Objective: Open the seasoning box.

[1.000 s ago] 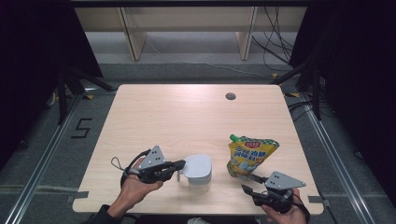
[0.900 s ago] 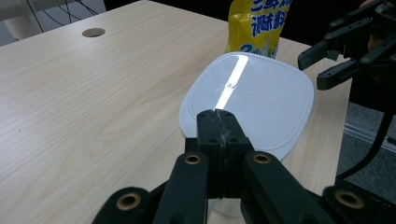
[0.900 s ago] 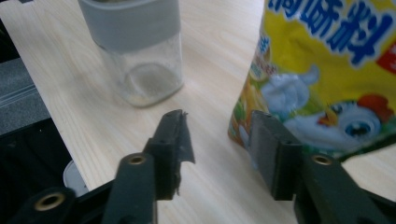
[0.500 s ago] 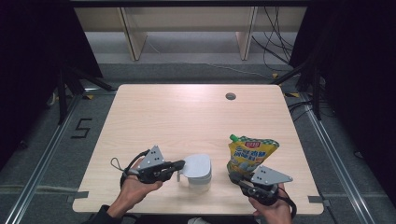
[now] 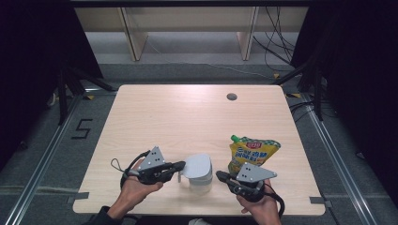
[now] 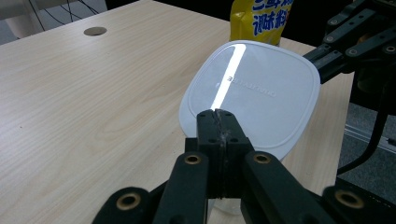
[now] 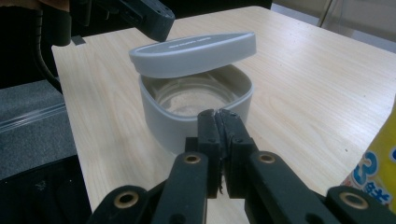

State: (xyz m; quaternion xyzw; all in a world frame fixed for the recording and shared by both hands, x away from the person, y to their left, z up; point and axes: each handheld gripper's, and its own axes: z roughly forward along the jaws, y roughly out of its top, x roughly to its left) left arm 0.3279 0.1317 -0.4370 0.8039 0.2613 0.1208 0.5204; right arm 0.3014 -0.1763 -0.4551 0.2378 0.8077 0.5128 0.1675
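A pale grey square container (image 5: 201,183) stands near the table's front edge, with a little pale residue inside (image 7: 191,100). Its lid (image 5: 197,165) is lifted and tilted above the rim (image 7: 194,49). My left gripper (image 5: 182,165) is shut on the lid's left edge (image 6: 218,116). My right gripper (image 5: 218,175) has just been closing and is shut, with nothing visible between its jaws. Its tips (image 7: 219,115) are up against the container's near wall. A yellow spouted pouch (image 5: 253,152) lies just right of the container.
The light wooden table (image 5: 187,117) has a round cable hole (image 5: 231,97) at the back right. Its front edge runs close under both hands. Dark floor, metal rails and shelving legs surround it.
My right gripper has moved left from beside the pouch to the container, and its jaws have closed. The left gripper and the lid have stayed put.
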